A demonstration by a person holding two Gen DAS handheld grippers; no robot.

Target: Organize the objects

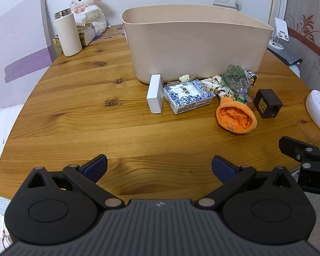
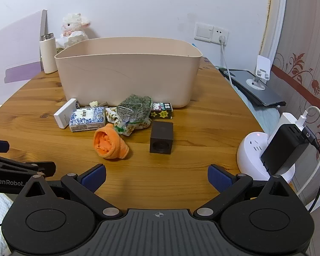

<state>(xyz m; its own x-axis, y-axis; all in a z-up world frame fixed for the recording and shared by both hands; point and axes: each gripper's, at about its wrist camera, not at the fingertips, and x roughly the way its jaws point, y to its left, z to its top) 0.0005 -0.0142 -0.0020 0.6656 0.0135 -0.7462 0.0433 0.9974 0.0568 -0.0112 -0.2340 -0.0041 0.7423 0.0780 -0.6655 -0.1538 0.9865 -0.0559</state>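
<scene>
A beige bin (image 1: 198, 44) (image 2: 128, 74) stands on the wooden table (image 1: 79, 115). In front of it lie a white box (image 1: 154, 93) (image 2: 65, 113), a blue-patterned tissue pack (image 1: 187, 99) (image 2: 87, 119), a tiny bear figure (image 1: 184, 78), a patterned cloth (image 1: 215, 85), a clear bag of dried greens (image 1: 236, 79) (image 2: 134, 107), a rolled orange sock (image 1: 236, 117) (image 2: 109, 144), a dark cube (image 1: 266, 103) (image 2: 161, 137) and a small Hello Kitty box (image 2: 162, 110). My left gripper (image 1: 159, 167) and right gripper (image 2: 156, 176) are open and empty, near the table's front edge.
A white thermos (image 1: 67, 35), a plush lamb (image 1: 88, 8) and a tissue box stand at the back left. A white round power hub with a black charger (image 2: 273, 149) sits at the right edge. A phone stand (image 2: 261, 72) and tablet lie beyond.
</scene>
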